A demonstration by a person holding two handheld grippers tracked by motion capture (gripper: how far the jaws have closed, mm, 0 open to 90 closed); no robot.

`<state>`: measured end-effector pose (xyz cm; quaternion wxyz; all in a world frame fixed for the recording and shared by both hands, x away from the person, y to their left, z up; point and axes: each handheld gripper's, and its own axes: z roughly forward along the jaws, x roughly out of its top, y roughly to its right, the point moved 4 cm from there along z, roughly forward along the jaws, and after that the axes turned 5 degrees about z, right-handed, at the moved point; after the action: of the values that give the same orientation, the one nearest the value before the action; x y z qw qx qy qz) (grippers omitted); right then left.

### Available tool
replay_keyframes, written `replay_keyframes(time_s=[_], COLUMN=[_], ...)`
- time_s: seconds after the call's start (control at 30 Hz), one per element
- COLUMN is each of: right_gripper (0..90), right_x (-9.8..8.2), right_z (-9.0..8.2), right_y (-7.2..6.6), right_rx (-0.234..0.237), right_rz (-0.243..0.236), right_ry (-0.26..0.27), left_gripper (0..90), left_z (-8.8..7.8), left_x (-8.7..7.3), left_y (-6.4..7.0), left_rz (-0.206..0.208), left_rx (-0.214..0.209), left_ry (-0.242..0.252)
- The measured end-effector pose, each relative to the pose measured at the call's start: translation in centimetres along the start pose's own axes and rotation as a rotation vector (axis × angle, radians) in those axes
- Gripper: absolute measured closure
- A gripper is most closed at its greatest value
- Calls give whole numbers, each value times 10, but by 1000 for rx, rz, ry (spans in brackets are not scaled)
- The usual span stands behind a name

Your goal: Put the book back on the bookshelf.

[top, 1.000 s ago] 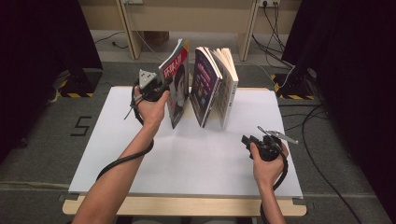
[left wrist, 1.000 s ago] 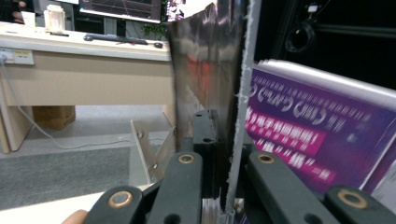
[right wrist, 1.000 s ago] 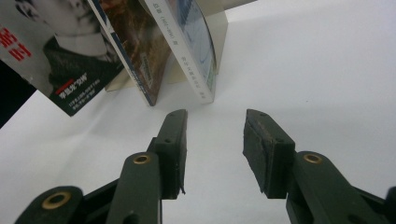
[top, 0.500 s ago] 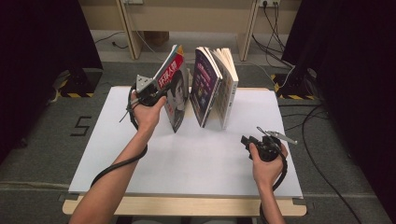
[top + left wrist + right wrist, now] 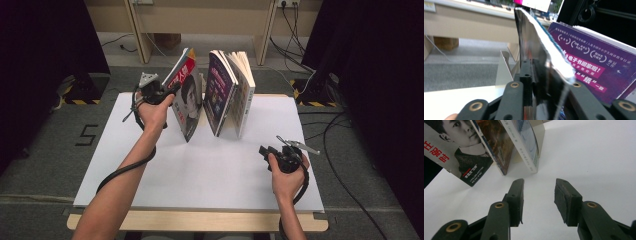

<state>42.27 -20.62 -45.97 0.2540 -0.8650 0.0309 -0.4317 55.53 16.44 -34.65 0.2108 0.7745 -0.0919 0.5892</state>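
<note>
A magazine (image 5: pixel 189 100) with a portrait cover stands tilted on the white table (image 5: pixel 210 175), its lower corner touching the surface. My left gripper (image 5: pixel 169 90) grips its upper spine edge. In the left gripper view the glossy magazine (image 5: pixel 541 55) sits between the jaws of the left gripper (image 5: pixel 547 73), which have just been closing on it. To its right stand a purple book (image 5: pixel 218 97) and a thicker book (image 5: pixel 243 92). My right gripper (image 5: pixel 265 150) rests near the table's right front. In its own view the right gripper (image 5: pixel 539 192) is open with nothing between its jaws.
A metal bookend (image 5: pixel 502 67) stands behind the magazine. Bare white tabletop lies between the books and the right gripper. Table legs (image 5: pixel 137 30) and cables (image 5: pixel 295 25) lie on the floor beyond the far edge.
The magazine has tipped slightly left, away from the purple book, and the left hand shifted a little with it. The right hand has stayed put.
</note>
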Motion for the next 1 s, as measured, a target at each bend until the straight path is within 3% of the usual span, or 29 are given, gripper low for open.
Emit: replay_keyframes(time_s=[0.1,0.3,0.4,0.5,0.6,0.77,0.83,1.0], right_gripper=[594,594,595,595,595,595,595,595], right_x=[0,-1,-1,-1,-2,-2,-3,-4], right_z=[0,0,1,1,2,3,3,4], right_y=[0,0,0,0,1,0,-1,-1], right_rx=[1,-1,1,0,-3,-3,-1,-1], right_rz=[1,7,-1,-1,1,1,3,-7], right_ry=[-3,-10,-10,-9,-13,-17,-18,-21], left_gripper=[838,860,863,864,863,858,846,750], left_z=[1,1,1,-4,-5,-4,-4,-3], left_x=[-1,2,1,-2,-6,-8,-7,-5], left_y=[0,4,4,5,3,1,2,7], left_rz=[14,43,47,67,58,62,58,62], left_rx=[1,-6,24,59,85,84,64,49], left_ry=[-26,-64,-25,54,88,88,78,60])
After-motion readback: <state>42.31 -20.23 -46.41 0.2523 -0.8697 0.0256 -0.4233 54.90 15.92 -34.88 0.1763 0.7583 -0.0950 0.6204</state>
